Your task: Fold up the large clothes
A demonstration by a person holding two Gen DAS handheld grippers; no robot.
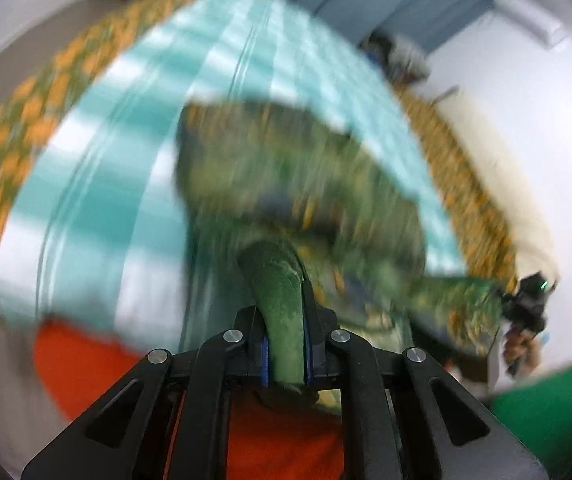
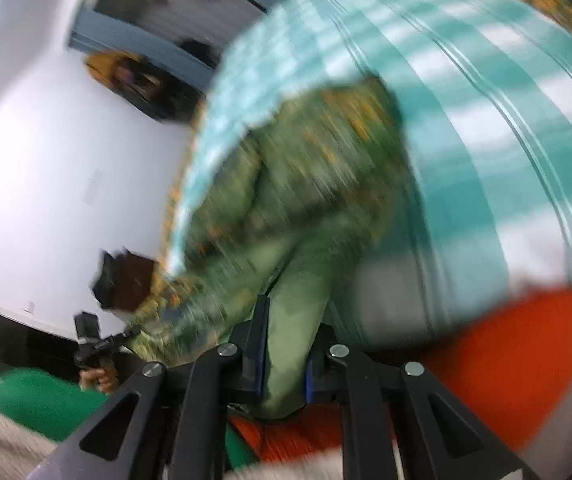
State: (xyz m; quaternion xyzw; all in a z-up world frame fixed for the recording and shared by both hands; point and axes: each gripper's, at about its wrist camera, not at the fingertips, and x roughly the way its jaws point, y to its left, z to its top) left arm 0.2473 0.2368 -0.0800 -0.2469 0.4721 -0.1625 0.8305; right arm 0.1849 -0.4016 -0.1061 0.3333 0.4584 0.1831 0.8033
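- Above the bed, a big green cloth with small orange flowers (image 1: pixel 294 184) hangs in the air between two black grippers.
- The left gripper (image 1: pixel 286 344) is pinched tight on a bunched green edge of the cloth, near the bottom of its own view.
- The right gripper (image 2: pixel 286 352) is pinched tight on another bunched edge in the same way. In the left view it shows small at the far right (image 1: pixel 526 304), with the cloth running out to it.
- I think each one holds an edge so the cloth can open out wide before it is folded.
- Under the cloth lies a teal and white striped sheet (image 1: pixel 97 184). It gives a flat, soft place to lay the cloth down.
- Nearer to the grippers sits an orange-red knitted fabric (image 1: pixel 85 360), and a bright green fabric (image 1: pixel 554 404) lies at the near right.
- The pictures are smeared, so I cannot tell which part of the cloth each gripper has.
- The folding looks like it is only starting, because the cloth is crumpled in the middle.
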